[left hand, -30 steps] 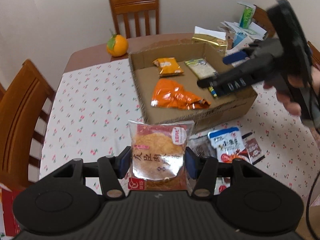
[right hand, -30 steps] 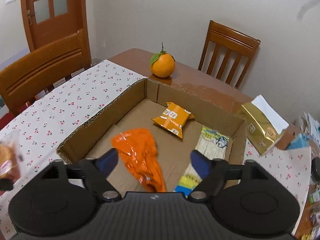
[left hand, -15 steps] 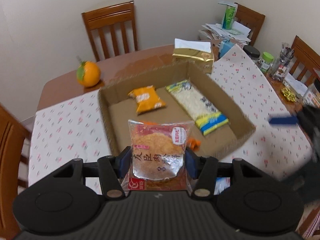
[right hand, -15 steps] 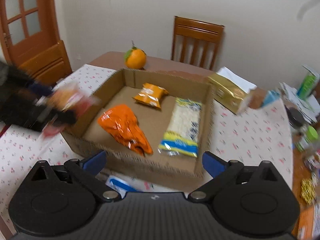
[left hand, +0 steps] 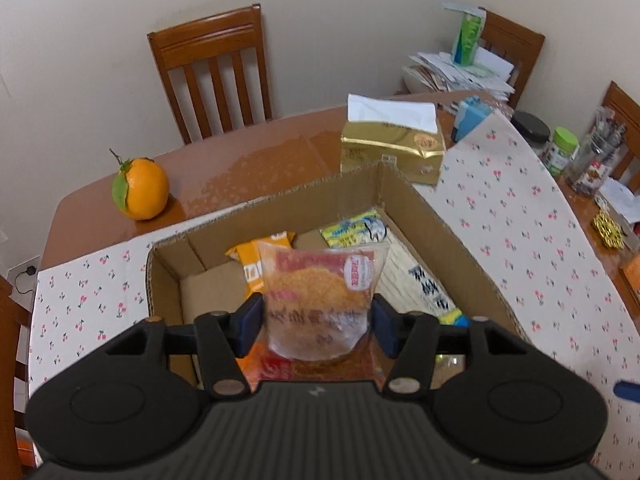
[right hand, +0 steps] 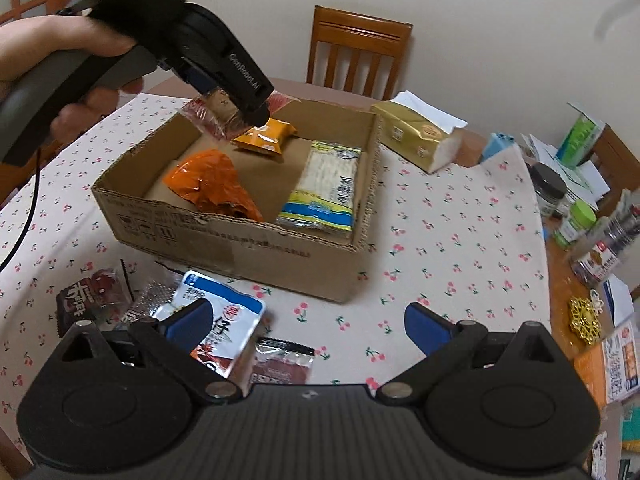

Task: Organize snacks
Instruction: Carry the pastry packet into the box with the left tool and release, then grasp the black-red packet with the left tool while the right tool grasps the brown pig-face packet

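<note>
While over box (left hand: 432, 216), cake packet (left hand: 320, 300) clamped in left gripper (left hand: 316, 320).

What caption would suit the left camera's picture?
Left gripper holds a packaged cake above the cardboard box of snacks.

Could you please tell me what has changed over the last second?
The left tool carried the clear-wrapped cake packet from the table edge to above the cardboard box. The right tool withdrew from over the box, open and empty. The three packets inside stayed put.
</note>
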A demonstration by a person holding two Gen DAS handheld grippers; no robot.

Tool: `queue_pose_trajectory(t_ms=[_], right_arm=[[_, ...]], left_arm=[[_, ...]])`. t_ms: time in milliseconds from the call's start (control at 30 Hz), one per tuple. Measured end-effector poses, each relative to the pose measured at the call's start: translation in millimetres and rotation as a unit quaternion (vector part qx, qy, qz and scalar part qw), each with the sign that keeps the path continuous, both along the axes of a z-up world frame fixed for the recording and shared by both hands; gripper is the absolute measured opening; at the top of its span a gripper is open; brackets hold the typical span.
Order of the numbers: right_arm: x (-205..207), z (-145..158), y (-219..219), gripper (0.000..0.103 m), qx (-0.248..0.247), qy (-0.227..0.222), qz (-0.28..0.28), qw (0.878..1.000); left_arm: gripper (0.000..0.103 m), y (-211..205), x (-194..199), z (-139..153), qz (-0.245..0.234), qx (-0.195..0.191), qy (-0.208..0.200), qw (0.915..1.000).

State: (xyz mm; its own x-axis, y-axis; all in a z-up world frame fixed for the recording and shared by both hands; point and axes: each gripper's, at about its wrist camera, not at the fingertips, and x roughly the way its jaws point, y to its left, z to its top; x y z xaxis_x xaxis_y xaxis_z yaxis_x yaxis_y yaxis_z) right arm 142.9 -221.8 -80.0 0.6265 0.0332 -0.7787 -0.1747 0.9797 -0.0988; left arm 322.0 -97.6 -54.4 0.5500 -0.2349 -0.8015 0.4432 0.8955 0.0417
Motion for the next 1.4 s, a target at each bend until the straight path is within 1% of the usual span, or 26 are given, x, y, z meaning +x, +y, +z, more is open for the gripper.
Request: queue_pose_trajectory(t_ms=[33, 100, 133, 300, 467, 633, 767, 1000, 1100, 1233, 1333, 1400], right_arm=[[-1, 0, -1, 0.103, 0.001, 0.000, -0.003, 1.000], [-1, 0, -3, 0.103, 0.002, 0.002, -0.007, 1.000], [-1, -1, -5, 0.103, 0.004, 0.003, -0.009, 1.000], [-3, -2, -8, 0.103, 0.003, 0.005, -0.014, 1.000], [-7, -6, -11, 0.103, 0.002, 0.011, -0.022, 1.000], [-11, -16, -16, 0.103, -0.004, 0.030, -0.040, 0.999], [-17, -27, -18, 0.103, -0.009, 0.044, -0.044, 0.998], [-16, -52, -22, 0.103, 0.014, 0.082, -0.062, 0.995], [-13, -61, -22, 0.103, 0.028, 0.095, -0.071, 0.993], [-7, -69, -18, 0.103, 0.035, 0.105, -0.070, 0.991], [-3, -73, -11, 0.103, 0.032, 0.111, -0.061, 0.991], [-1, -75, -4, 0.103, 0.020, 0.110, -0.058, 0.992]], left_arm=[[0.080, 0, 0, 1, 0.000, -0.001, -0.006, 1.0000], [0.090, -1, -4, 6, 0.005, 0.003, -0.023, 0.9997], [0.093, -1, -5, 8, 0.006, 0.005, -0.030, 0.9995], [0.094, 6, -24, 20, 0.012, 0.017, -0.058, 0.9981], [0.094, 23, -51, 28, 0.027, 0.014, -0.073, 0.9968], [0.095, 43, -82, 25, 0.048, 0.008, -0.070, 0.9964], [0.095, 60, -112, 13, 0.063, 0.013, -0.060, 0.9961], [0.095, 82, -153, -20, 0.093, 0.018, -0.023, 0.9952], [0.095, 88, -166, -30, 0.097, 0.015, -0.008, 0.9951], [0.095, 93, -179, -39, 0.096, 0.015, 0.006, 0.9953], [0.095, 97, -184, -44, 0.095, 0.014, 0.014, 0.9952], [0.095, 99, -186, -46, 0.095, 0.013, 0.018, 0.9953]])
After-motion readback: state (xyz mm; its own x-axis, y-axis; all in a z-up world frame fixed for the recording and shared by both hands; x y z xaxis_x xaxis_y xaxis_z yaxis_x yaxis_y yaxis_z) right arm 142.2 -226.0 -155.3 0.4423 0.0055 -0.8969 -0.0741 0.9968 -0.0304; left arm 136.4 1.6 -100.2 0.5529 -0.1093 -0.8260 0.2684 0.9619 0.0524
